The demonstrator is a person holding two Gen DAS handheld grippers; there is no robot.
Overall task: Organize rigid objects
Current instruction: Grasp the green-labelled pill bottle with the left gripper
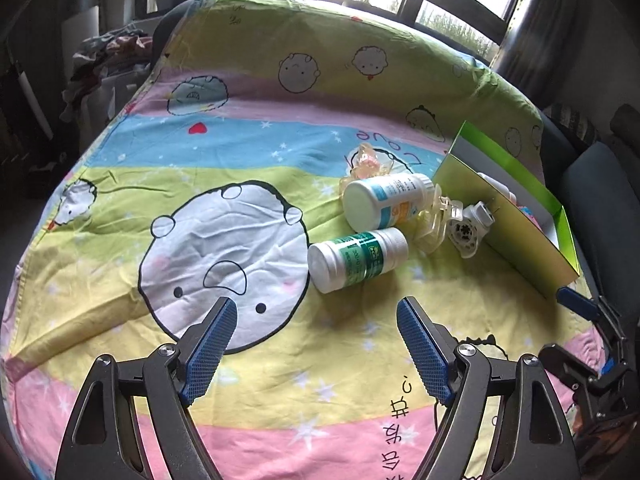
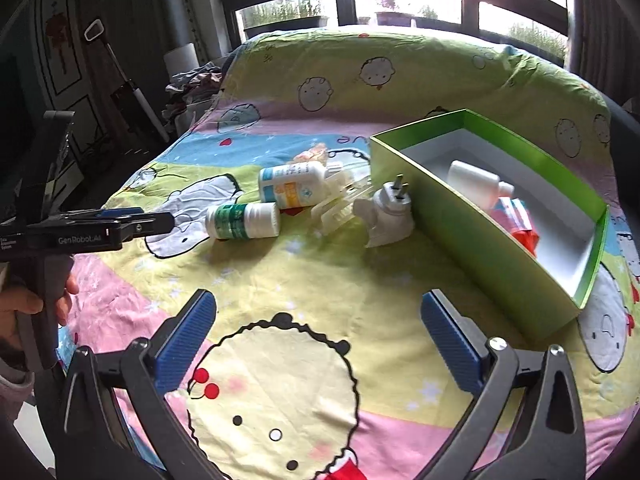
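A: From the left wrist, what is showing?
B: The left gripper [image 1: 316,322] is hanging wide open, empty; the green-label bottle [image 1: 358,260] is lying just ahead of its fingertips.

A: And the right wrist?
B: The right gripper [image 2: 318,312] is gaping, holding nothing; the green box [image 2: 500,236] is sitting ahead and right.

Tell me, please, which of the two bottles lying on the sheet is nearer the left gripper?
The green-labelled bottle. It lies just ahead of the open left gripper, while the blue-and-orange-labelled bottle lies farther back, against the clear clips.
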